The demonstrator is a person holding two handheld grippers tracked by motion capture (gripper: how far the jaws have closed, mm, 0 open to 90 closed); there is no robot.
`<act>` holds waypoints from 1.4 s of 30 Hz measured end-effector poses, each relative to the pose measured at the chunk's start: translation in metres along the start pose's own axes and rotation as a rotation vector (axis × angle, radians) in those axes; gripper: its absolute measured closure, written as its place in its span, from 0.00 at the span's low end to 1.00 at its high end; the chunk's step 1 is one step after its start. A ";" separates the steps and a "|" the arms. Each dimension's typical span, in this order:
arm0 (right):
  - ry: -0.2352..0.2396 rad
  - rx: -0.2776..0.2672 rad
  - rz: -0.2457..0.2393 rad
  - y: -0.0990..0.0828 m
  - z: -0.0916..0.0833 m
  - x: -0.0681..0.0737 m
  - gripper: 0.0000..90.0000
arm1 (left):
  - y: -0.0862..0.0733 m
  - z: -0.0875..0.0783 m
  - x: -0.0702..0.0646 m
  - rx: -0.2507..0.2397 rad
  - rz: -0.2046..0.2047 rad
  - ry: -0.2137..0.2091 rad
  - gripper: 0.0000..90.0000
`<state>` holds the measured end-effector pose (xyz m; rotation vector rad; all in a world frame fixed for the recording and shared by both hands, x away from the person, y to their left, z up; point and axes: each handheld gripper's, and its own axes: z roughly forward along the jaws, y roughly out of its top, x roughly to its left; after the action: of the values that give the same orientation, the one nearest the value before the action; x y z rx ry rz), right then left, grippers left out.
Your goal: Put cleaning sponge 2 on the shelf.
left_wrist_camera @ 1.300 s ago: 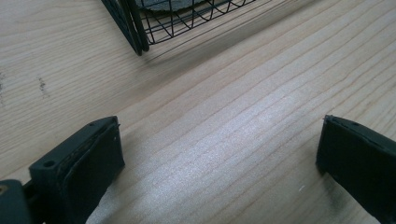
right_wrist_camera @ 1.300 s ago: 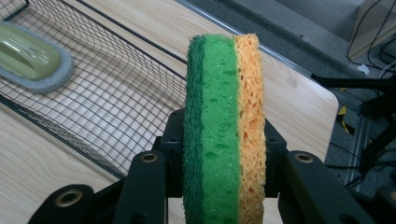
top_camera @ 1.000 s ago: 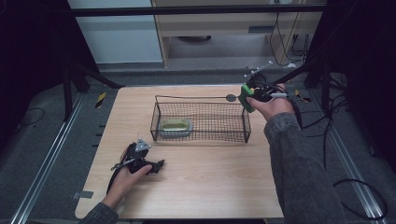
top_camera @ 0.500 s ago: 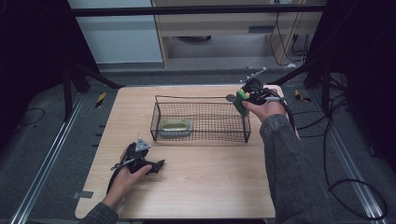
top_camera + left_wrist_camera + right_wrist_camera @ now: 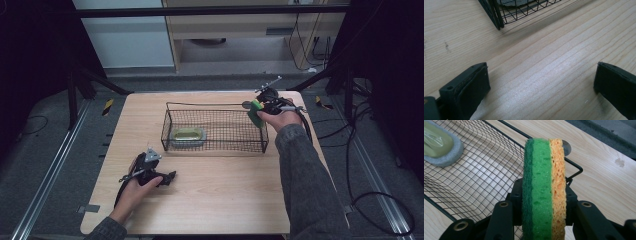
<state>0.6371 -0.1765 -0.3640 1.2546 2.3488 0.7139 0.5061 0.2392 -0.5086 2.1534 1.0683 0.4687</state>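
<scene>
Person's grey knitted sleeve (image 5: 305, 175) on the right forearm. Matt black two-jaw right gripper (image 5: 541, 195), with round brass-ringed screw holes in its linkage arms. Black left gripper (image 5: 541, 85), with blocky rubber-faced pads (image 5: 475, 83), a grey three-cornered top plate and a trailing black cable.

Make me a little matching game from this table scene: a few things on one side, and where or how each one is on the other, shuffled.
Things:
1. sponge
2. wire basket
3. left gripper
4. green pad

Places or states:
A. lying inside the basket, at its left end
B. jaws wide apart, low over bare wood
C. clamped between the right gripper's jaws
D. standing mid-table

Pairs: 1-C, 2-D, 3-B, 4-A
</scene>
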 end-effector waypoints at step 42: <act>-0.008 0.086 -0.027 -0.018 0.043 0.007 0.71 | 0.000 0.001 0.001 -0.003 0.002 -0.002 0.00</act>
<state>0.6453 -0.1682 -0.4092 1.2557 2.4085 0.6037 0.5069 0.2393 -0.5088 2.1523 1.0637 0.4684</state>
